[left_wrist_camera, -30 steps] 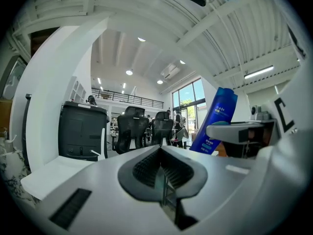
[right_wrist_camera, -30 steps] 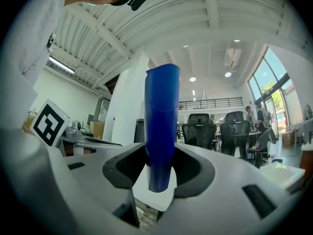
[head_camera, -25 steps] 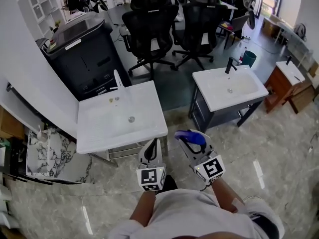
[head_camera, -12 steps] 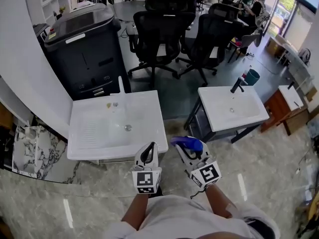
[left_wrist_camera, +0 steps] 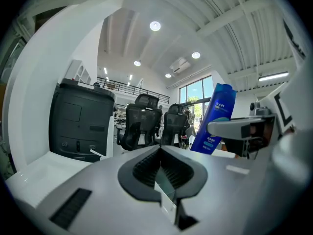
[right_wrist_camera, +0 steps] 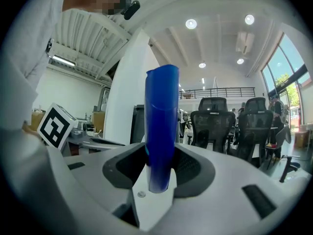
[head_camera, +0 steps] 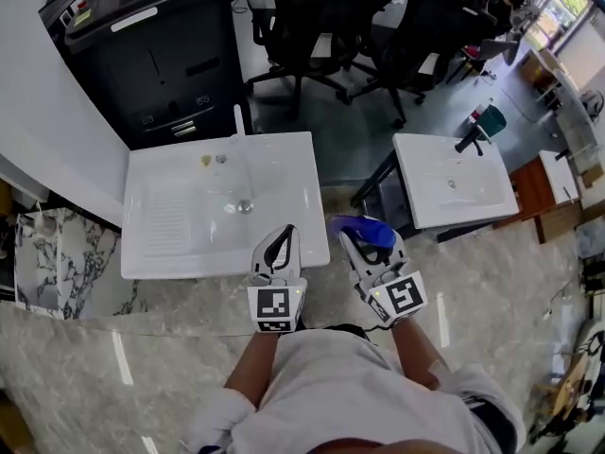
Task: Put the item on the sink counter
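A blue bottle [head_camera: 363, 228] sits upright between the jaws of my right gripper [head_camera: 367, 241], which is shut on it. In the right gripper view the bottle [right_wrist_camera: 161, 121] rises straight up from between the pads of the right gripper [right_wrist_camera: 159, 168]. My left gripper [head_camera: 280, 242] hangs just left of it, shut and empty, over the front edge of the white sink counter [head_camera: 170, 230]. In the left gripper view its pads [left_wrist_camera: 146, 165] meet, and the bottle [left_wrist_camera: 215, 116] shows to the right. The sink has a drain [head_camera: 245, 206] and a tall white faucet [head_camera: 238, 123].
A second white sink [head_camera: 454, 185] with a black faucet stands to the right. A black cabinet [head_camera: 142, 45] stands behind the near sink, with black office chairs [head_camera: 312, 12] beyond. A marble slab [head_camera: 47, 253] leans at the left. The floor is marble tile.
The view has closed in on the near sink; both grippers now sit at its front right edge. The blue bottle stays in the right gripper.
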`<state>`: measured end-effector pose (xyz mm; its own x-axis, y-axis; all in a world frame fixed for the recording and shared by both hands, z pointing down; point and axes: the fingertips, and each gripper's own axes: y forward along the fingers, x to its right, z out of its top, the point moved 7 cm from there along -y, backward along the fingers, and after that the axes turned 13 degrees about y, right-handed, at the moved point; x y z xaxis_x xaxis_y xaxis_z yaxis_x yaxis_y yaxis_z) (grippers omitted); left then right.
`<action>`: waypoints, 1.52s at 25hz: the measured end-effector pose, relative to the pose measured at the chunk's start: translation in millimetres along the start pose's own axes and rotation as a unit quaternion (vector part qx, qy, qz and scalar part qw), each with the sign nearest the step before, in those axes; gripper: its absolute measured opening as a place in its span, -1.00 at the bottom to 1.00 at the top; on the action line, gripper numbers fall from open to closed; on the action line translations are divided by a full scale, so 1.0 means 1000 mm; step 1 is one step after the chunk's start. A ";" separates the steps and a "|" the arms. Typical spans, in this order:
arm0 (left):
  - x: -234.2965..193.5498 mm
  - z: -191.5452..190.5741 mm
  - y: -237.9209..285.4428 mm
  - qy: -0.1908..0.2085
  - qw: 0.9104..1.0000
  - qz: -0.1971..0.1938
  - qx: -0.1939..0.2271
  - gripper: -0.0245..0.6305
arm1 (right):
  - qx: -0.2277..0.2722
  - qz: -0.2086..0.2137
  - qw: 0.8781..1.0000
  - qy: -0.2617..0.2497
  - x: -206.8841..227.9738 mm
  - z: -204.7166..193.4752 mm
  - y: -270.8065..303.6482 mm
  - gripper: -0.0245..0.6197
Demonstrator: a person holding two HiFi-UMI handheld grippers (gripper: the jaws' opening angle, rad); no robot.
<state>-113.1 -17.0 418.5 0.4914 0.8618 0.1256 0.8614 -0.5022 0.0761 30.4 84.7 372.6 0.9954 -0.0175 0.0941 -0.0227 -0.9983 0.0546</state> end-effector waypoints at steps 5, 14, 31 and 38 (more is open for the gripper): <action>-0.023 -0.012 0.014 0.001 1.000 -0.002 -0.016 -0.90 | -0.007 -0.009 1.000 0.007 0.008 -0.008 0.032 -0.43; -0.035 -0.020 0.035 -0.007 0.999 0.008 -0.034 -0.90 | -0.022 0.010 1.000 0.010 0.024 -0.012 0.072 -0.43; -0.044 -0.031 0.110 -0.018 0.995 0.060 -0.075 -0.90 | -0.056 0.094 0.994 0.001 0.085 -0.019 0.157 -0.43; -0.053 -0.040 0.133 -0.031 0.992 0.083 -0.092 -0.90 | -0.069 0.128 0.989 -0.004 0.102 -0.026 0.191 -0.43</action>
<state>-29.9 -131.9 461.1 0.6364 0.7661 0.0899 0.7328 -0.6368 0.2398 125.5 -106.2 418.9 0.9562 -0.2694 0.1145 -0.2856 -0.9441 0.1646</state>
